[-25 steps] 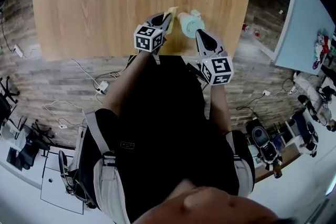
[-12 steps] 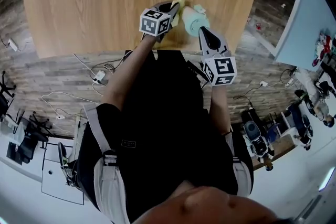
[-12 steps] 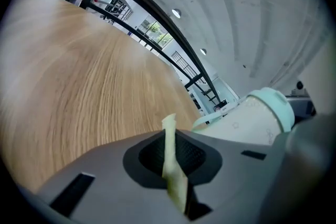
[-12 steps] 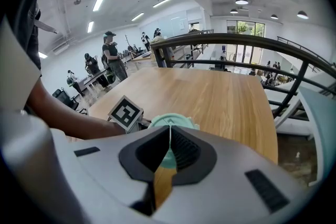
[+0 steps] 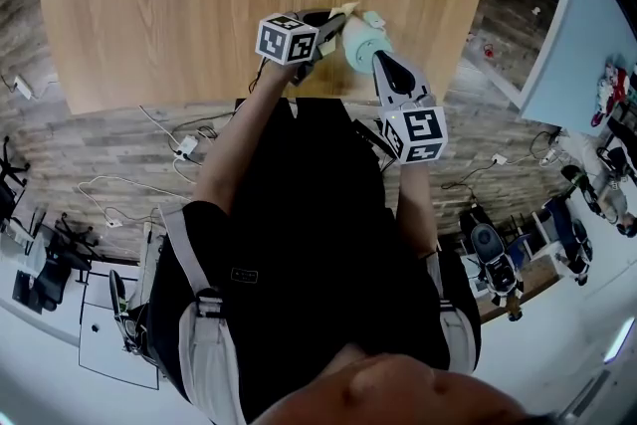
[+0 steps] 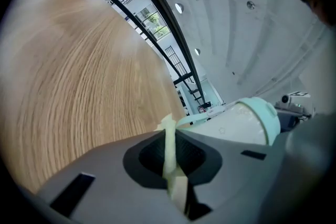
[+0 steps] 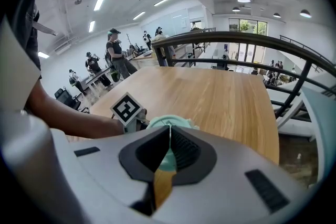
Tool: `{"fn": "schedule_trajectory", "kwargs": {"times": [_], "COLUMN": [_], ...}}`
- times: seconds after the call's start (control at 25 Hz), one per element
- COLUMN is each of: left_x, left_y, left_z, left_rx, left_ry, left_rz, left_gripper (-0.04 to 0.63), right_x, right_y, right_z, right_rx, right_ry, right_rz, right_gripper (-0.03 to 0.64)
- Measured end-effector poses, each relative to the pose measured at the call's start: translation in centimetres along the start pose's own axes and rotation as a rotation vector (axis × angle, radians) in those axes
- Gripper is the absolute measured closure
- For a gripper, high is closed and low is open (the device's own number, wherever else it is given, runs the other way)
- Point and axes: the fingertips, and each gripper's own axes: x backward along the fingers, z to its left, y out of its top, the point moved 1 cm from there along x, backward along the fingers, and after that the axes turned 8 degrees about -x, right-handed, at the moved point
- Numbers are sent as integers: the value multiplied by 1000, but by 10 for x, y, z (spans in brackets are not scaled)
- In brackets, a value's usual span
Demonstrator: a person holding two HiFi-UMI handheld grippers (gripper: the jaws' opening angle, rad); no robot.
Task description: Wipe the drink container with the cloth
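Near the table (image 5: pixel 199 25) edge, left tongs (image 5: pixel 331 21) pinch the cloth (image 6: pixel 169 150) beside the bottle (image 5: pixel 363 45) for wiping, while right tongs (image 5: pixel 377 62), jaws pressed together, apparently steady it.

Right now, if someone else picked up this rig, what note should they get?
Left tool: shut on the yellow cloth, which sits right beside the drink container.
Right tool: jaws closed with the container's mint part between them, apparently gripping it at the table's near edge.
Done: cloth and container both in hand.
Left: the wiping itself; how much is already wiped cannot be told.
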Motion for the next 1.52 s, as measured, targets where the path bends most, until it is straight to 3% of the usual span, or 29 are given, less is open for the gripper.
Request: {"fn": "schedule_trajectory", "kwargs": {"times": [0.44,0.68,1.08,1.36,1.52], "left_x": [52,50,5,-17,-27], "left_y": [41,51,27,0,-7], "left_z": [-79,-79,-33,0,10], "left_rx": [-9,-18,-94,-127,-110], "left_ry": [-151,-187,-156,-185,-211], "left_rz": [-120,-116,82,287,360], "left_gripper": [558,558,558,559,558], "right_x": [3,2,1,1,1], "right_y": [-1,2,2,2,3], "right_z": [-2,-3,-2,-1,-1], "right_rx": [9,8,-3,2,2], "right_ry": [7,3,-18,-34,-35], "right_rz": [-5,-2,-9,-15,-18], "right_gripper": [583,583,583,583,583]}}
